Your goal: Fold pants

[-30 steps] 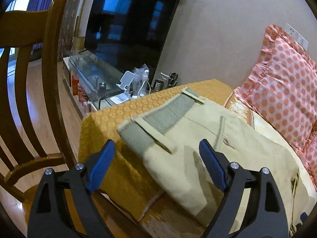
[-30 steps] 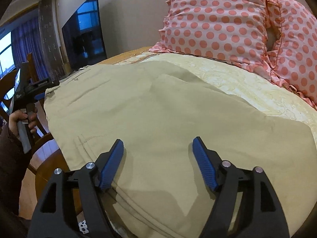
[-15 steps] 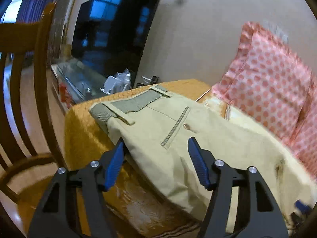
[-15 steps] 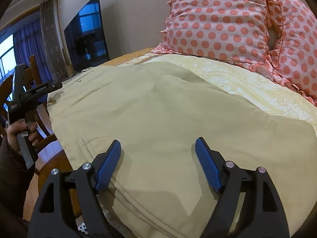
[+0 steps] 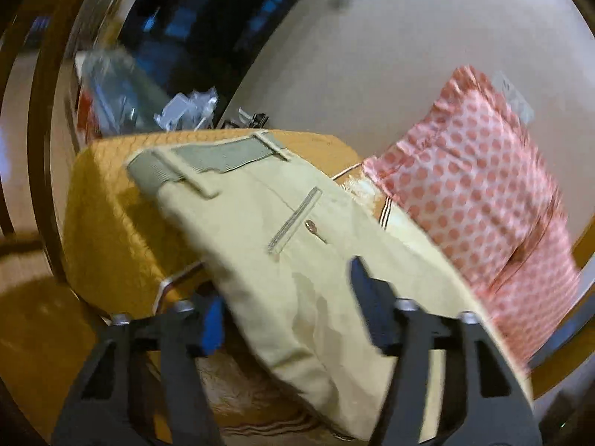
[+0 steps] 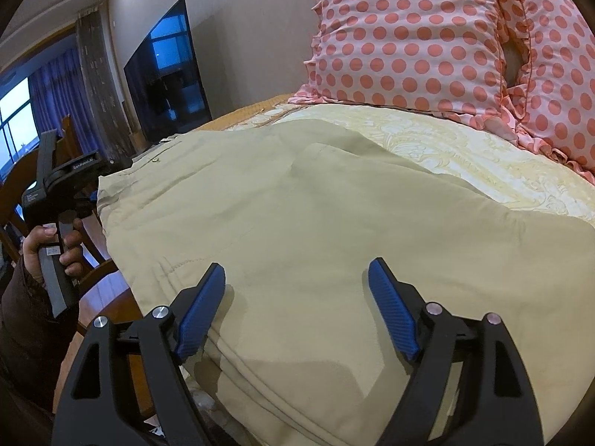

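Beige pants [image 6: 297, 215] lie spread flat on the bed, with the grey-lined waistband [image 5: 208, 160] and a back pocket toward the orange end. My left gripper [image 5: 286, 308] is open, its fingers straddling the near edge of the pants below the pocket. The view is blurred. My right gripper [image 6: 297, 297] is open and empty just above the pants' leg near the front edge. The left gripper also shows in the right wrist view [image 6: 70, 182], held by a hand at the pants' left edge.
Pink polka-dot pillows [image 6: 409, 37] stand at the back of the bed. An orange cover [image 5: 108, 230] lies under the waistband. A wooden chair [image 5: 41, 148] stands at the left, with a dark TV [image 6: 163, 74] and a glass stand behind.
My left gripper has moved right and in toward the pants' edge, tilting; the waistband has slid left in its view. My right gripper has barely moved.
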Tool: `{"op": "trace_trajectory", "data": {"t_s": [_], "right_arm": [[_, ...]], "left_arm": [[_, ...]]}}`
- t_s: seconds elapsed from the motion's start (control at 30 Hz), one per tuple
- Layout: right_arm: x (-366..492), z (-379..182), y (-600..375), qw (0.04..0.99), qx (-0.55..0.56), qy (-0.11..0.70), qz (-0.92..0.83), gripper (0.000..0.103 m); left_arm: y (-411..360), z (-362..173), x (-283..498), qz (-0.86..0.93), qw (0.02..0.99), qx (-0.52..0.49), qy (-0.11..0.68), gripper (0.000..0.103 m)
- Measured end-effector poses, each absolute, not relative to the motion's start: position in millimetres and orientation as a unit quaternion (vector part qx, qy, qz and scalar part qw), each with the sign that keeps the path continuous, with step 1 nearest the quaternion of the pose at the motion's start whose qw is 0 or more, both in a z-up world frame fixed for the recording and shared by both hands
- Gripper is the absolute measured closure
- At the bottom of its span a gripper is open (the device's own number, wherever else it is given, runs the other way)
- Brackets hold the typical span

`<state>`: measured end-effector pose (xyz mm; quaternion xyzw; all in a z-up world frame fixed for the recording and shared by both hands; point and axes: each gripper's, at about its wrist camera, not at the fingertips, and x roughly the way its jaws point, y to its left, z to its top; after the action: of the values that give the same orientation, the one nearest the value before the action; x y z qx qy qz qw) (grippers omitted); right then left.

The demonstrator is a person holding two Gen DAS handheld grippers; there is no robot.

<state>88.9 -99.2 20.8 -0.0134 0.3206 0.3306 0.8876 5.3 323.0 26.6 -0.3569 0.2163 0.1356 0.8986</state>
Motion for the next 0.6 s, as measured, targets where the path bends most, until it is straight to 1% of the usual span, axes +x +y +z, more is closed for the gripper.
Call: {"op": "trace_trajectory", "data": {"t_s": [0.03,0.1,0.13,0.2,0.27,0.37,0.47,0.5,0.53,0.6], "right_arm": [[89,21,-99,0.887,-0.012,0.320,0.331,0.022],[89,21,-101,0.886,-0.004,0.320,0.335,0.022],[90,22,-103,0.885,0.004,0.321,0.337,0.022],[90,24,-112,0.878,0.034,0.327,0.347,0.022],[89,28,-127,0.875,0.062,0.325,0.353,0.022],[81,35,-154,0.884,0.092,0.306,0.342,0.022],[71,45,-200,0.903,0.125,0.276,0.306,0.022],[69,48,-212,0.907,0.134,0.270,0.293,0.021],[67,50,-227,0.912,0.146,0.264,0.277,0.020],[61,53,-262,0.923,0.175,0.250,0.236,0.017]], "left_arm": [[334,23,0,0.128,0.883,-0.402,0.205,0.071],[347,18,-4,0.128,0.862,-0.448,0.201,0.087],[353,14,-4,0.121,0.849,-0.472,0.203,0.090],[352,18,-1,0.134,0.850,-0.463,0.214,0.092],[336,39,9,0.164,0.870,-0.402,0.233,0.093],[298,86,26,0.157,0.907,-0.314,0.231,0.094],[225,133,48,0.109,0.945,-0.211,0.224,0.094],[205,140,53,0.091,0.952,-0.189,0.223,0.094],[166,151,57,0.049,0.964,-0.148,0.217,0.094],[98,156,58,-0.028,0.973,-0.079,0.216,0.094]]}}
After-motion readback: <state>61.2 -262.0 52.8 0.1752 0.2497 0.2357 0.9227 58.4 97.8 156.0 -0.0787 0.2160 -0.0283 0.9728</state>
